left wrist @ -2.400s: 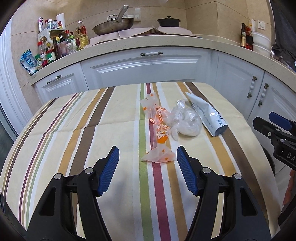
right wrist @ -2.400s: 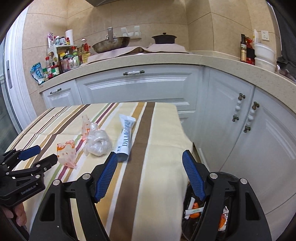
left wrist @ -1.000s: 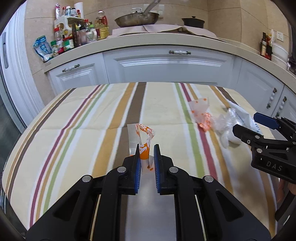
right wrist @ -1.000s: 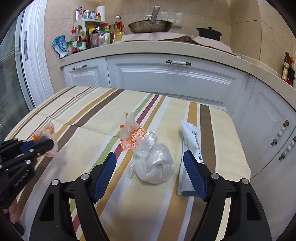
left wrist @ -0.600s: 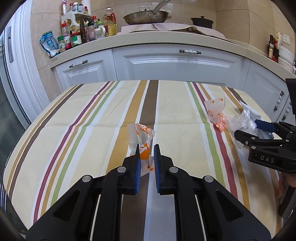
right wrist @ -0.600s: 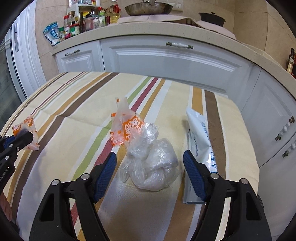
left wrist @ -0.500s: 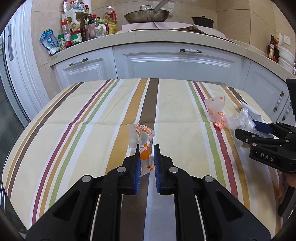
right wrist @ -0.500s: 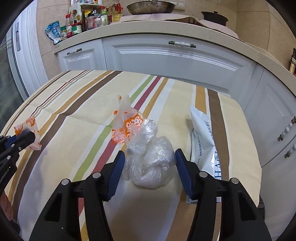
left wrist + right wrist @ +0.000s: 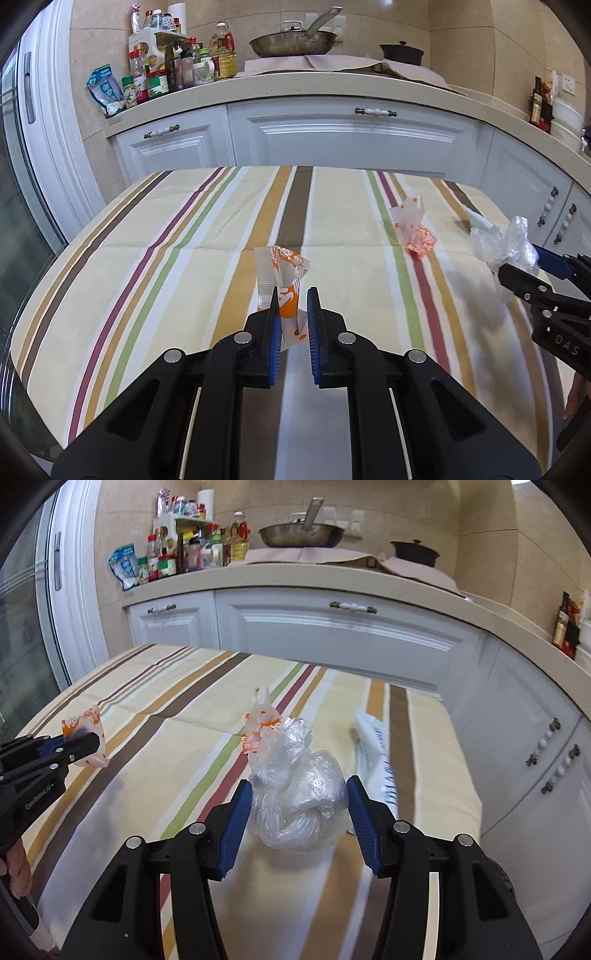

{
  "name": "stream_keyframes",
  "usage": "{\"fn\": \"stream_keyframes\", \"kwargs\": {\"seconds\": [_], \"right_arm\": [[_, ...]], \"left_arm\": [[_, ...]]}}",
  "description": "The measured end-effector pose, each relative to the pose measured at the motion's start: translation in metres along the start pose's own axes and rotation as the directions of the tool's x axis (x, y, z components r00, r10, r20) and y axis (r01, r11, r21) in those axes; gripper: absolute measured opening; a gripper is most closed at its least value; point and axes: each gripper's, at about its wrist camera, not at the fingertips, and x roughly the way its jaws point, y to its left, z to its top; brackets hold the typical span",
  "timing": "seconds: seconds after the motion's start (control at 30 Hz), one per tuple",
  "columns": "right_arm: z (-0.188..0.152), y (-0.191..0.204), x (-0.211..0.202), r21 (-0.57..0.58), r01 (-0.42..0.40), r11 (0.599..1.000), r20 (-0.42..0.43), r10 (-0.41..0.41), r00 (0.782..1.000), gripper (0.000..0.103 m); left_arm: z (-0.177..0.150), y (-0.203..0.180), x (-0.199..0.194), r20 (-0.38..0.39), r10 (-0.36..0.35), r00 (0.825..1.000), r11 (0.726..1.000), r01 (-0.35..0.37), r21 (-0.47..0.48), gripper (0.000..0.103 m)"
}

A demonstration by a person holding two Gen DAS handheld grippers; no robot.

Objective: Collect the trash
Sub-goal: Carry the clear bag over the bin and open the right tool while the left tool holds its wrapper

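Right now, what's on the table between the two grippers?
An orange-and-white wrapper lies on the striped tablecloth between left gripper and right gripper, in the left wrist view.

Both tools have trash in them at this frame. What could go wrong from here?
1. The right tool grips a loose, crumpled clear plastic bag by its bulging sides; the soft film could slip out during the carry.
2. The left tool pinches only the lower end of the orange-and-white wrapper, so it might pull free.
3. The orange-printed wrapper lies right behind the bag and may get dragged along the striped tablecloth.
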Motion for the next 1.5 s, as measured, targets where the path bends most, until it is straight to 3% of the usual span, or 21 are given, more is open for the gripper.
{"fn": "stream_keyframes", "kwargs": {"seconds": [0.43,0.67,0.83,1.07,1.5], "right_arm": [[-0.047,-0.073,-0.07,0.153,0.189,0.97,0.023,-0.195,0.981,0.052],[-0.082,-0.117,-0.104,0.248,0.302,0.92,0.0,-0.311,0.95,0.052],[-0.103,-0.144,-0.122,0.285,0.388,0.876,-0.021,-0.399,0.917,0.052],[-0.121,-0.173,-0.132,0.331,0.426,0.842,-0.036,-0.44,0.897,0.052],[-0.132,-0.213,-0.121,0.381,0.426,0.821,-0.048,-0.443,0.895,0.052]], "left_arm": [[-0.008,-0.089,-0.037,0.028,-0.172,0.985,0.979,0.167,0.12,0.012],[-0.015,-0.151,-0.044,-0.001,-0.277,0.961,0.943,0.272,0.194,0.012],[-0.02,-0.197,-0.051,0.002,-0.329,0.944,0.913,0.317,0.258,0.012],[-0.023,-0.25,-0.058,-0.005,-0.38,0.925,0.872,0.36,0.332,0.012],[-0.02,-0.338,-0.049,-0.034,-0.434,0.9,0.804,0.404,0.435,0.014]]}}
